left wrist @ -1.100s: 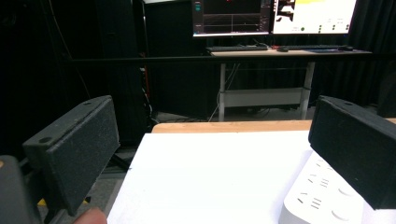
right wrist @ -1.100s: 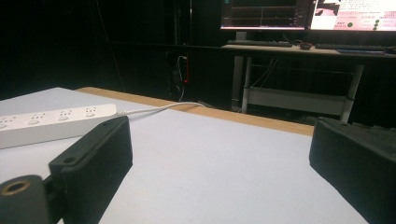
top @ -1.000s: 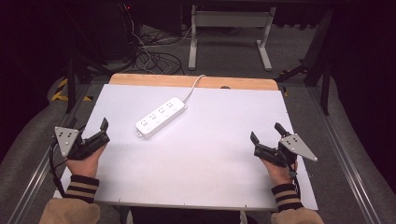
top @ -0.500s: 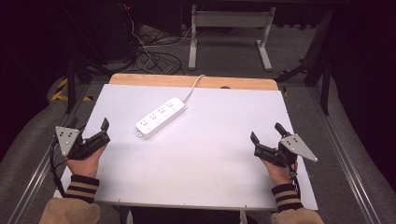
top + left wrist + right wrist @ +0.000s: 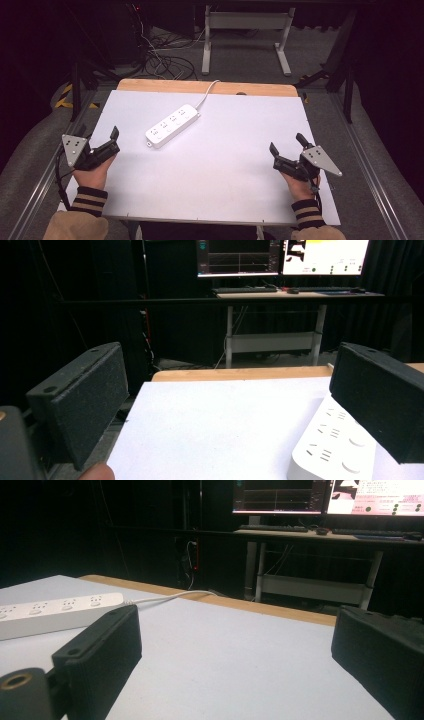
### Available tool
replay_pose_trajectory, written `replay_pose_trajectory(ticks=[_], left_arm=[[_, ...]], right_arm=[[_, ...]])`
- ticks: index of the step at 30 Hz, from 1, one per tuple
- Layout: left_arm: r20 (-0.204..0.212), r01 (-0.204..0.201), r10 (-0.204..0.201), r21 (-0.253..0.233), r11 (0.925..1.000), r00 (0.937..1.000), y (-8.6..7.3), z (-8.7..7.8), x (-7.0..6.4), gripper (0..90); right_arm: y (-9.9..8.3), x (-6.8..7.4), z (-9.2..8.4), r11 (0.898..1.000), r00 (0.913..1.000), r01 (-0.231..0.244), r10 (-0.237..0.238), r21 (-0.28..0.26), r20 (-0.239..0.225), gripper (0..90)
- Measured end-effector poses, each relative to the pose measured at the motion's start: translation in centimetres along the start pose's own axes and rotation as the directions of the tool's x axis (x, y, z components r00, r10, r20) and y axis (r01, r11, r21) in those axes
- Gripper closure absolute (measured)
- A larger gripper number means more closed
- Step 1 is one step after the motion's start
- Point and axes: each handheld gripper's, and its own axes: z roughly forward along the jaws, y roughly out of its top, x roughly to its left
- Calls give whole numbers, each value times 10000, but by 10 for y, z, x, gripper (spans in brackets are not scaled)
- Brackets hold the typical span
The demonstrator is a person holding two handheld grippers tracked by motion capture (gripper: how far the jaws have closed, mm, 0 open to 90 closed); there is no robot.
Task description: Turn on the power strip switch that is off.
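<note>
Left tongs (image 5: 111,141): spread wide with nothing between them, resting at the table's (image 5: 225,190) near left edge; in the left gripper view the two black pads stand well apart.
Right tongs (image 5: 286,150): likewise gaping and empty, low over the near right part of the table.
Power strip (image 5: 172,125): lies flat on the white table, ahead of both tongs and between them, nearer the left tongs than the right; apart from both.
Long axis: runs on a diagonal, its near end toward the left tongs and its far end away from them, toward the table's back edge.
Facing: sockets up; in the left gripper view the socket face (image 5: 334,447) sits just beyond the right-hand pad.
Cord (image 5: 206,93): leaves the far end of the strip, curves over the wooden back edge and drops out of sight.
Step in hand: most likely the approach to the strip, not yet begun.
How to do it well: bring the left tongs forward and inward to the near end, turned so the pads cross the narrow width, not the length; close on the two long sides, low, so the body does not tip.
Right tongs' part: probably to steady the cord end; keep clear of the cord's loop so it does not drag the strip round.
</note>
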Motion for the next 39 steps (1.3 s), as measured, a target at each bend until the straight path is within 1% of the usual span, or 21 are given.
replay_pose_trajectory(ticks=[2,4,13,16,25,30,39], left_arm=[[62,-81,81,18,10000,9999,0,0,-1,26],[96,-60,60,15,10000,9999,0,0,-2,26],[20,-100,100,25,9999,9999,0,-1,0,27],[41,-43,43,18,10000,10000,-1,-1,-1,26],[67,-103,103,31,9999,9999,0,-2,-1,27],[2,-109,109,-32,9999,9999,0,-4,-2,26],[86,-112,112,7,9999,9999,-1,-6,-2,27]], right_arm=[[0,-1,0,10000,10000,-21,21,13,30,65],[0,-1,0,10000,10000,-32,32,10,38,65],[0,1,1,10000,10000,31,-31,12,-9,66],[0,1,1,10000,10000,26,-26,2,-5,66],[0,2,0,10000,10000,36,-36,2,22,66],[0,4,-1,10000,10000,56,-56,-16,0,66],[1,5,-4,9999,10000,79,-78,-85,41,71]])
